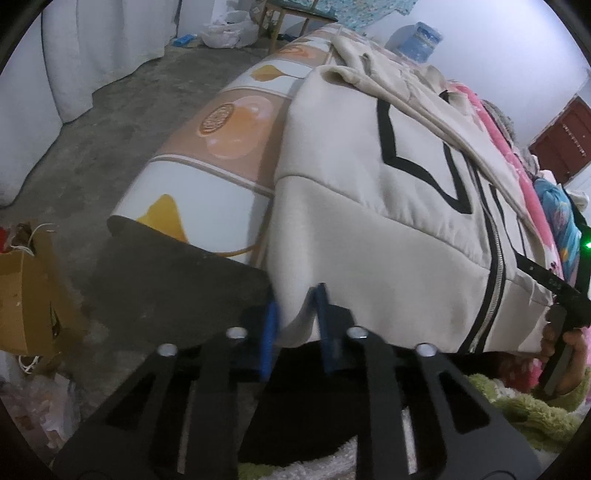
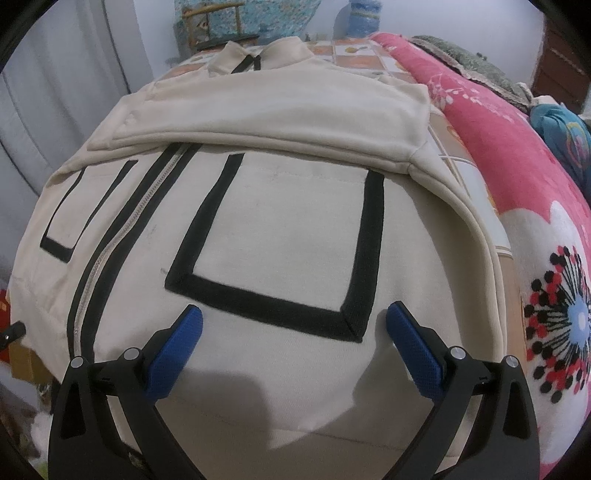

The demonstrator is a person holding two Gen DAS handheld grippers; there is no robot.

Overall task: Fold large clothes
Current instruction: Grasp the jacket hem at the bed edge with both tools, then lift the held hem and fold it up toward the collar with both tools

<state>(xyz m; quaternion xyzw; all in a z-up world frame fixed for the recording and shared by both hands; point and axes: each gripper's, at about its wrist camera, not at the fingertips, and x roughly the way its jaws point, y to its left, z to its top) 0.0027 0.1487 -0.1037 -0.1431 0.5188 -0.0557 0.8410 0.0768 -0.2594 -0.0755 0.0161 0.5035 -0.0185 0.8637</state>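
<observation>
A cream zip-up jacket (image 1: 369, 206) with black trim lies front up on a table with a patterned cloth (image 1: 207, 177). One sleeve (image 2: 280, 122) is folded across its chest. My left gripper (image 1: 295, 306) is at the jacket's bottom hem corner at the table's edge, its blue pads shut on a fold of the hem. My right gripper (image 2: 291, 314) stands wide open over the lower front of the jacket (image 2: 280, 229), just below a black-outlined pocket (image 2: 288, 236), with nothing pinched. The zipper (image 2: 122, 229) runs to its left.
A pink flowered blanket (image 2: 517, 184) lies along the jacket's right side. A cardboard box (image 1: 29, 288) stands on the concrete floor (image 1: 122, 122) left of the table. White curtains (image 1: 92, 55), a wooden chair (image 1: 291, 18) and a blue water bottle (image 1: 421, 40) are beyond.
</observation>
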